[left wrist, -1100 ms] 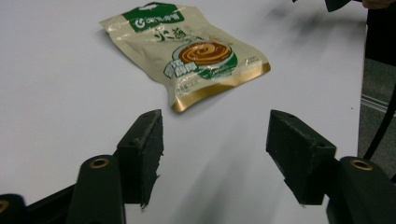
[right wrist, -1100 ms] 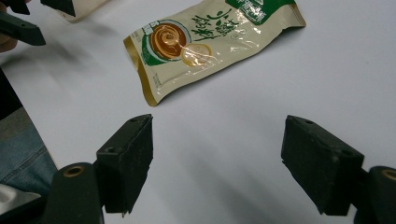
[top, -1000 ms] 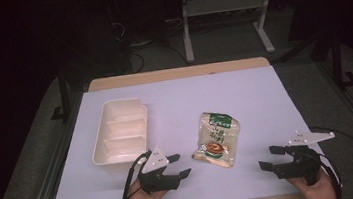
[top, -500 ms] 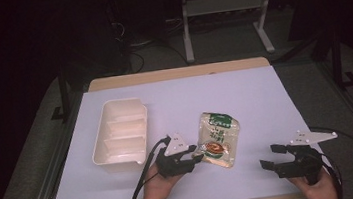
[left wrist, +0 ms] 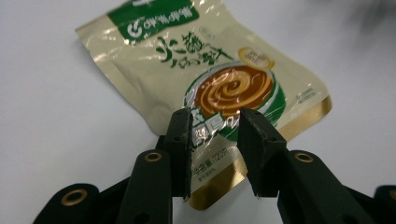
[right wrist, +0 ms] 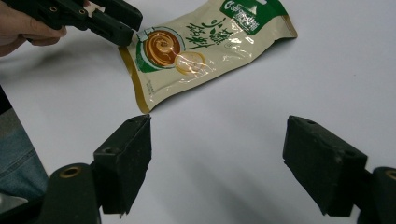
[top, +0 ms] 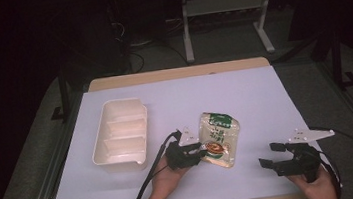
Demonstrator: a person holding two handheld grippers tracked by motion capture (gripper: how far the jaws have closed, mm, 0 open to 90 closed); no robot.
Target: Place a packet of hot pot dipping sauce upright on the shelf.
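Flat on the white tabletop (top: 265, 99) lies a cream and green snack packet (top: 219, 137), printed side up, with a brown swirl picture near its lower end. It sits near the middle of the sheet, slightly toward the person's side, its green header pointing away from them.

At the packet's near left corner are the left tongs (top: 198, 152), held low in the person's left hand (top: 166, 178) and reaching in from the side. Seen from the left gripper view, the packet (left wrist: 205, 79) has its gold-edged bottom corner lying between the two black jaws of the left tongs (left wrist: 215, 140). The jaws have just been closing and now stand narrow around that corner; a small gap shows beside the right jaw, so they look close to pinching the edge rather than firmly clamped on it. A corner is probably chosen because the thin sealed edge is easier to pinch than the flat body.

Left of the packet, well apart from it, a cream tray (top: 121, 136) with three compartments stands empty, likely the place the packet is meant for.

Off to the right, the right tongs (top: 267, 162) rest near the tabletop's front edge in the person's right hand (top: 320, 188), jaws spread wide and holding nothing. From the right gripper view the right tongs (right wrist: 217, 163) frame bare tabletop, with the packet (right wrist: 201, 46) farther off, apparently waiting out of the way.
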